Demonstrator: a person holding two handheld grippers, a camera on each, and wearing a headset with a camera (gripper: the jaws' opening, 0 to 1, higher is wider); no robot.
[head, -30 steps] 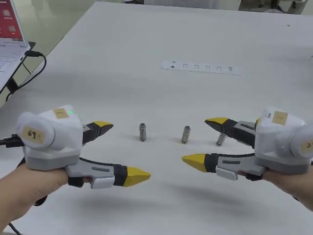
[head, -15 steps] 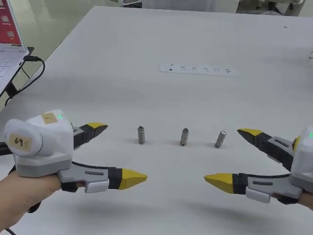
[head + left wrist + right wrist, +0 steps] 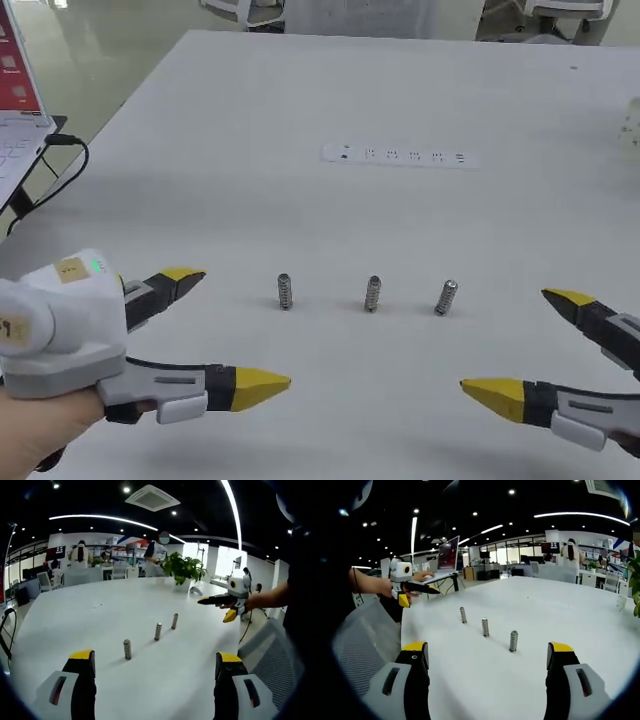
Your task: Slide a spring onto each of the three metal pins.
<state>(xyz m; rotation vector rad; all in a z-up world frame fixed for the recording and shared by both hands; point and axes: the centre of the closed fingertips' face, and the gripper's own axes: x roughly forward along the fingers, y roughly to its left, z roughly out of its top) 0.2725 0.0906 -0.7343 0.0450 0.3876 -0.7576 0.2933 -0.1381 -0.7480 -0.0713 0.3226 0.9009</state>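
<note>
Three small metal pins stand in a row on the white table, each with a spring on it: the left pin (image 3: pixel 285 291), the middle pin (image 3: pixel 373 293) and the right pin (image 3: pixel 446 297). They also appear in the left gripper view (image 3: pixel 127 649) and the right gripper view (image 3: pixel 513 641). My left gripper (image 3: pixel 236 327) is at the lower left, open, holding nothing. My right gripper (image 3: pixel 530 345) is at the lower right, open and empty. Both are well apart from the pins.
A white power strip (image 3: pixel 395 155) lies farther back on the table. A laptop (image 3: pixel 18 90) with a black cable (image 3: pixel 62 150) stands off the table's left edge. People sit and stand at desks in the background (image 3: pixel 80 555).
Both grippers have drawn back toward me and outward, away from the pins. The right one moved off the right pin, which now stands free. The head camera has shifted too.
</note>
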